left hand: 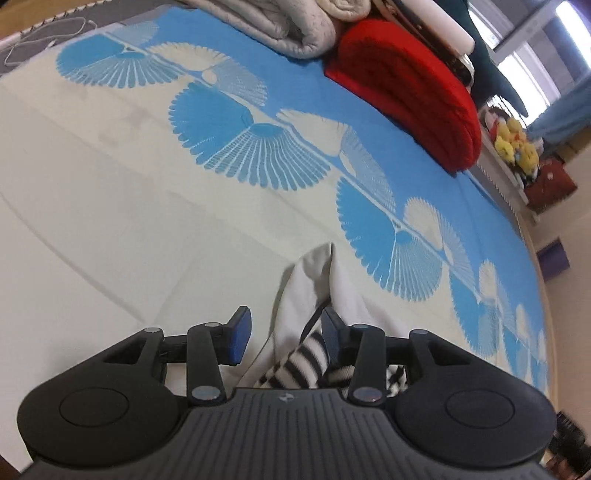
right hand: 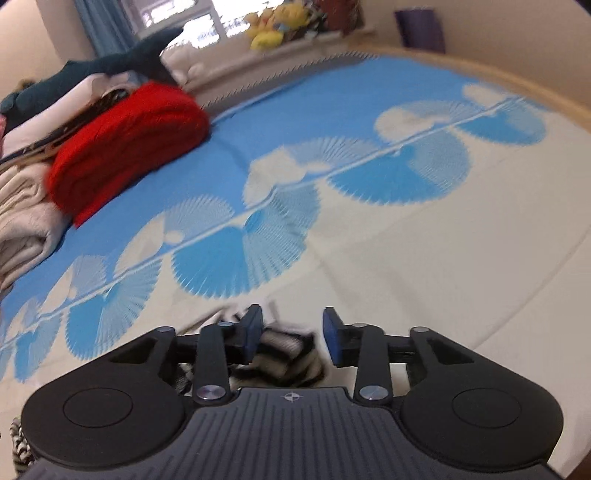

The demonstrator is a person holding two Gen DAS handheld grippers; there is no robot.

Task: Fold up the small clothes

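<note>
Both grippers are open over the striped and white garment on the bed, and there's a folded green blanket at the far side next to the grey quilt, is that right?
Not quite: the folded blanket beside the grey quilt is red, not green, as the left wrist view shows plainly. The rest holds: the left gripper and the right gripper are both open over the striped and white garment on the bed.

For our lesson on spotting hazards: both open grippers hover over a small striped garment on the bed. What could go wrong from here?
1. The left gripper has only the right fingertip touching the garment; closing may pinch one layer or miss.
2. The right gripper view is blurred, suggesting motion; it might bunch the cloth.
3. Either could snag the bedspread too.
</note>
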